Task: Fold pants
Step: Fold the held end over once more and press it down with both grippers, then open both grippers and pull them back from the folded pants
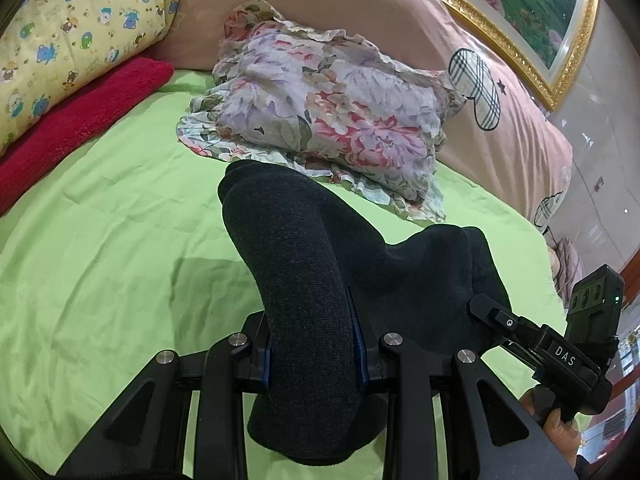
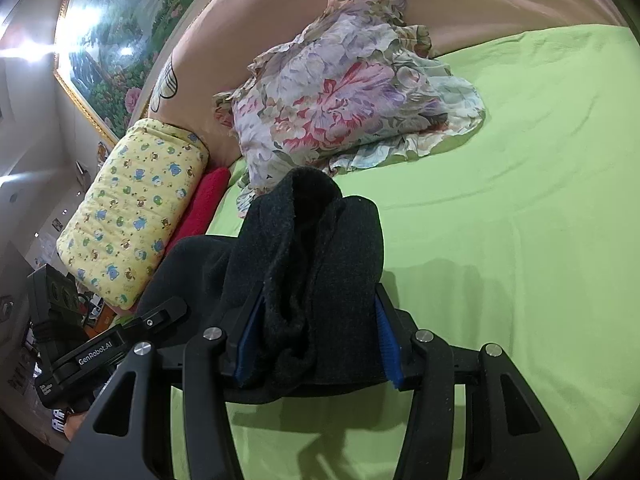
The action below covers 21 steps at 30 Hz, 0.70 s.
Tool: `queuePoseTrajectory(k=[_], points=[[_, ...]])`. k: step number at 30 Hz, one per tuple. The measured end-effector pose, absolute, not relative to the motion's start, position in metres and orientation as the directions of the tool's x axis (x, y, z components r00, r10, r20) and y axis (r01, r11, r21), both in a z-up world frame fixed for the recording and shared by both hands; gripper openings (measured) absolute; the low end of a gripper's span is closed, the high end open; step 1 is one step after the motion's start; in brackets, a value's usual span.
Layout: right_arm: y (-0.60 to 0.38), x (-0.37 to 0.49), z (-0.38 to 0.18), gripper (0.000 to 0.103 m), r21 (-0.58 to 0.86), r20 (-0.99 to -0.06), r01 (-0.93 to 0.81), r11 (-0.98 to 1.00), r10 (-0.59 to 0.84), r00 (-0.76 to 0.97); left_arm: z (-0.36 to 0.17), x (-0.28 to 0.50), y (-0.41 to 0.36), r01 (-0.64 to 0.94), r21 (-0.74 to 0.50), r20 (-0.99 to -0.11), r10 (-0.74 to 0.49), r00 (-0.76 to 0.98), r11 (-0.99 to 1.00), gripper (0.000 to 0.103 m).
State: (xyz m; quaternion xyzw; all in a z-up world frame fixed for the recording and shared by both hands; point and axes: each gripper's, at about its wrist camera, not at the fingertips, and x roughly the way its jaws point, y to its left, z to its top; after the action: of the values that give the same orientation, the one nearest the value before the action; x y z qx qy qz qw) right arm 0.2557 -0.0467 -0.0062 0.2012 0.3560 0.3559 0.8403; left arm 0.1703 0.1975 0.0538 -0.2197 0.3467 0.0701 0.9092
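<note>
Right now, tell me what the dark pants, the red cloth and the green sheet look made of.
Dark pants: thick charcoal knit, fuzzy heathered surface, probably fleece or wool blend. Red cloth: terry-like, nubby matte pile, likely a towel. Green sheet: thin, smooth woven cloth with fine creases, perhaps cotton.

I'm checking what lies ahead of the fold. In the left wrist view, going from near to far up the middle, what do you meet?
Left tool shut on the dark pants → bare green sheet → floral pillow → pink bedding behind it.
</note>
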Motion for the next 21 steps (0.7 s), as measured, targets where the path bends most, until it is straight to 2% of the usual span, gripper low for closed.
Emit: queuePoseTrajectory(k=[10, 13, 14, 15, 16, 18, 21], points=[[-0.038, 0.271, -0.023, 0.053, 0.572, -0.513, -0.436, 0.695, 0.718, 0.471, 0.026, 0.182, 0.202, -0.305, -0.332, -0.700, -0.016, 0.714, 0.893, 0.030], [-0.038, 0.272, -0.028, 0.060, 0.541, -0.530, -0.433, 0.721, 0.692, 0.491, 0.018, 0.179, 0.206, -0.311, -0.340, -0.707, -0.023, 0.707, 0.888, 0.041], [-0.039, 0.272, -0.029, 0.061, 0.526, -0.536, -0.433, 0.732, 0.681, 0.499, 0.016, 0.178, 0.208, -0.317, -0.341, -0.708, -0.020, 0.706, 0.885, 0.050], [-0.039, 0.273, -0.032, 0.061, 0.510, -0.542, -0.437, 0.741, 0.671, 0.506, 0.013, 0.176, 0.210, -0.327, -0.338, -0.710, -0.011, 0.704, 0.883, 0.054], [-0.041, 0.274, -0.035, 0.061, 0.499, -0.547, -0.435, 0.750, 0.662, 0.513, 0.011, 0.174, 0.212, -0.332, -0.334, -0.711, -0.004, 0.703, 0.882, 0.054], [-0.046, 0.279, -0.043, 0.062, 0.497, -0.558, -0.423, 0.758, 0.652, 0.513, 0.006, 0.172, 0.216, -0.337, -0.337, -0.711, -0.003, 0.703, 0.879, 0.067], [-0.054, 0.285, -0.054, 0.072, 0.512, -0.556, -0.411, 0.754, 0.656, 0.510, -0.001, 0.166, 0.223, -0.340, -0.362, -0.706, -0.016, 0.708, 0.868, 0.072]])
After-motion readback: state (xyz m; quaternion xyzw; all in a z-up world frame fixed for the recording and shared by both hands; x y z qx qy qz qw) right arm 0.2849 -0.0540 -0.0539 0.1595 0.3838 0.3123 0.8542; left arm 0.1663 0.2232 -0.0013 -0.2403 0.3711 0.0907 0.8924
